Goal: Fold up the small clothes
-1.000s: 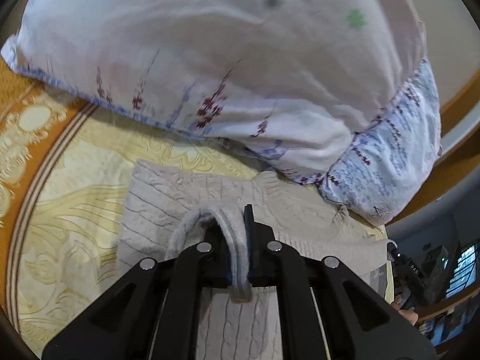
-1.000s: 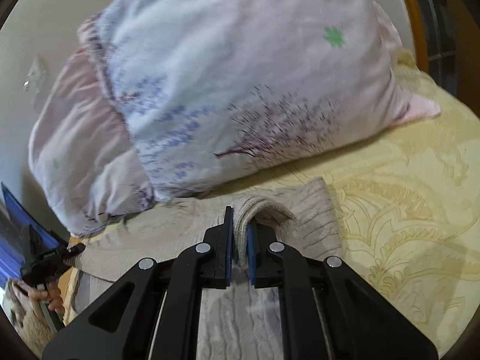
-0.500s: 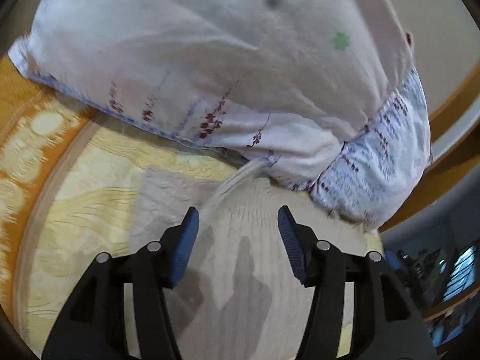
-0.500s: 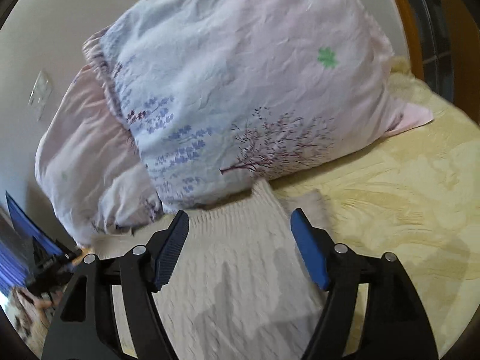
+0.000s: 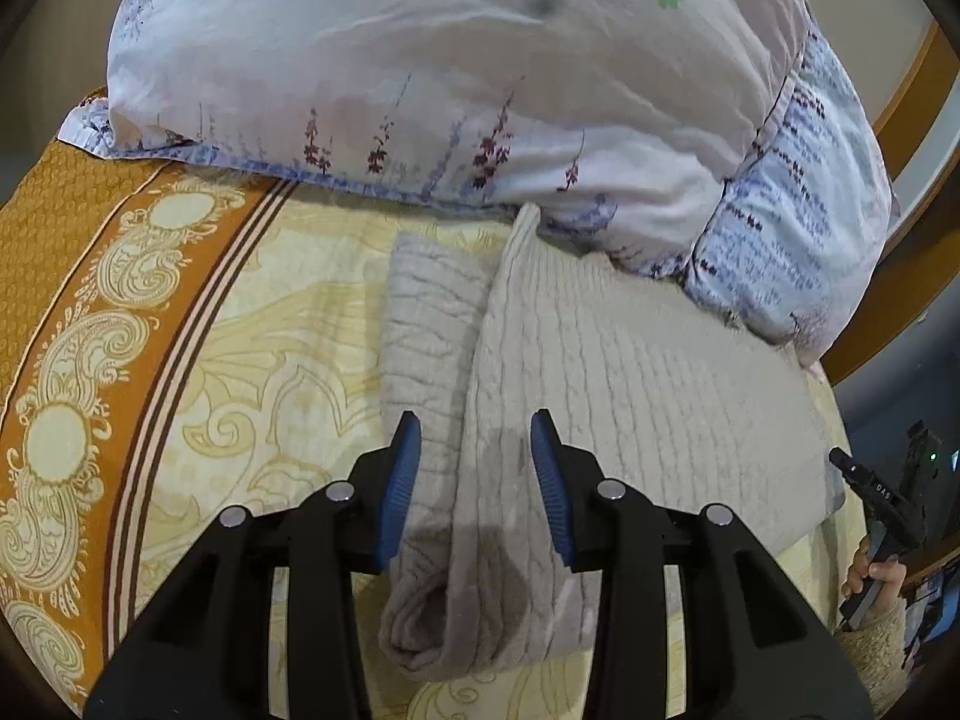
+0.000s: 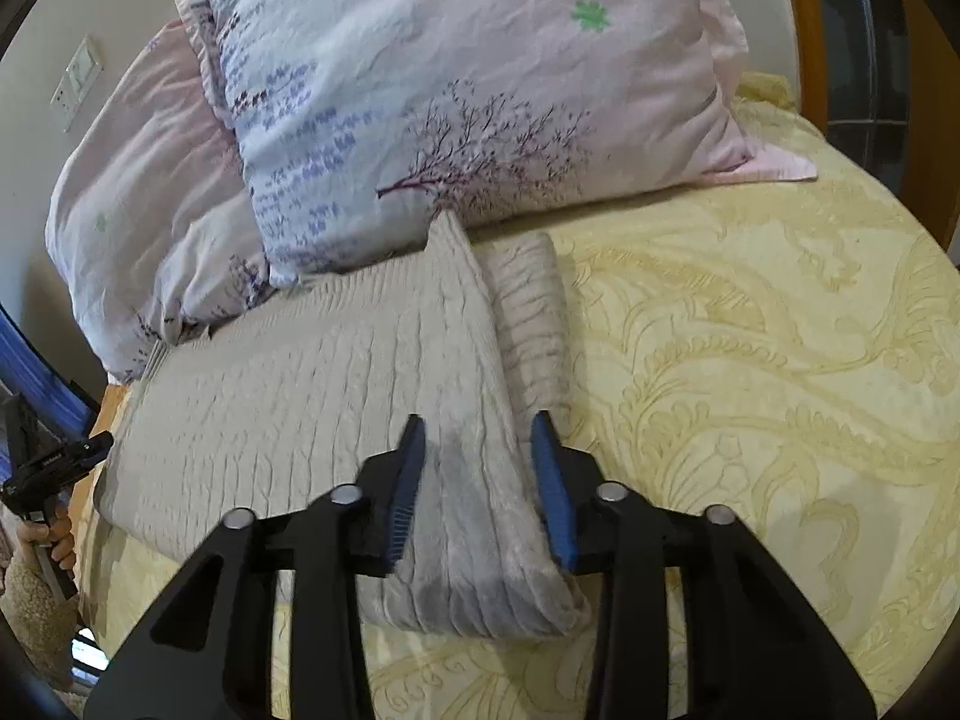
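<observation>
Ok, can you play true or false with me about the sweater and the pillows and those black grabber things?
1. The beige knitted sweater lies folded on the yellow bedspread. True.
2. The left gripper is clamped shut on the sweater. False: its jaws stand open above the cloth, holding nothing.
3. The right gripper has its jaws open too. True.
4. The flowery pillow sits at the far end of the sweater, touching its tip. True.
5. The bedspread is plain white. False: it is yellow with swirly patterns, and the left wrist view shows an orange patterned border.
</observation>
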{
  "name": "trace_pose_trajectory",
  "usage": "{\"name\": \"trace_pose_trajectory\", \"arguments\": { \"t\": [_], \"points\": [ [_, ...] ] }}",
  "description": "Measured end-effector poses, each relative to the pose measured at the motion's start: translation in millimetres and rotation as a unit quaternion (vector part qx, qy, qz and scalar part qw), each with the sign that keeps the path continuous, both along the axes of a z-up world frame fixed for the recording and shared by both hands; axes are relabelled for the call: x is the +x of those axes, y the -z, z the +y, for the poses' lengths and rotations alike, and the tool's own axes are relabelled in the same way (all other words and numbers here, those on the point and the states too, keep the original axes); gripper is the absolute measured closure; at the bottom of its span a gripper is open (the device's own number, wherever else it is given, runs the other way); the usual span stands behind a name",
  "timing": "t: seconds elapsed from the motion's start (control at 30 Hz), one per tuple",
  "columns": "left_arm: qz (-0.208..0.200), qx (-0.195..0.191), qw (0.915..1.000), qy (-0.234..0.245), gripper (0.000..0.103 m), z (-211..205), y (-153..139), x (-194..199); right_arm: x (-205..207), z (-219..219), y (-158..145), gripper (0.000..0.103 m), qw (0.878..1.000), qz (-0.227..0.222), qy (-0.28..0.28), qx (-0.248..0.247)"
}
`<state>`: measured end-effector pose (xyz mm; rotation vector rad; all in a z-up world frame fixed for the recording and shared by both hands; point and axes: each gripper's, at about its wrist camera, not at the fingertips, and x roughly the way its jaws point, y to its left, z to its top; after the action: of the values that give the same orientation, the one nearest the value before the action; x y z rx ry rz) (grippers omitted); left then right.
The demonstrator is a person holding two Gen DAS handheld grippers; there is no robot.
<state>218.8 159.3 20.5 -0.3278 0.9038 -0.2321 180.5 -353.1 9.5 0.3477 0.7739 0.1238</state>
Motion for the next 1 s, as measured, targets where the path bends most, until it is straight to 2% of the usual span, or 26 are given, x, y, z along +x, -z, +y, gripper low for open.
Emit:
{"name": "trace_pose_trajectory", "arguments": {
  "t": [0.13, 0.2, 0.37, 0.4, 0.67, 0.87, 1.0],
  "points": [
    [0.001, 0.019, 0.9998, 0.006, 0.066, -6.8, 3.5, -1.2, -0.2, 4.5, 1.1, 0.077, 1.000, -0.002, -0.011, -0.011],
    [0.004, 0.024, 0.9996, 0.010, 0.068, -10.2, 5.7, -1.2, 0.7, 6.1, 2.7, 0.089, 1.000, 0.000, -0.014, -0.017],
    [0.008, 0.032, 0.9993, 0.018, 0.088, -15.6, 8.8, -3.5, -4.7, 7.6, 1.9, 0.091, 1.000, -0.014, -0.014, -0.022],
    [0.009, 0.028, 0.9993, 0.022, 0.094, -15.8, 8.6, -4.2, -6.8, 8.1, 0.4, 0.091, 1.000, -0.018, -0.014, -0.021],
    [0.007, 0.011, 0.9995, 0.029, 0.096, -7.7, 2.5, -15.1, -26.7, 5.0, -10.1, 0.092, 0.999, -0.035, -0.008, 0.001],
    [0.021, 0.001, 0.9995, 0.023, 0.096, -3.0, 14.2, -11.0, -16.5, 2.9, 10.7, 0.092, 1.000, 0.007, 0.018, -0.018],
    [0.022, -0.005, 0.9996, 0.020, 0.091, -3.4, 14.2, -9.7, -15.3, 8.7, 11.4, 0.088, 0.999, 0.014, 0.026, -0.035]
  ]
}}
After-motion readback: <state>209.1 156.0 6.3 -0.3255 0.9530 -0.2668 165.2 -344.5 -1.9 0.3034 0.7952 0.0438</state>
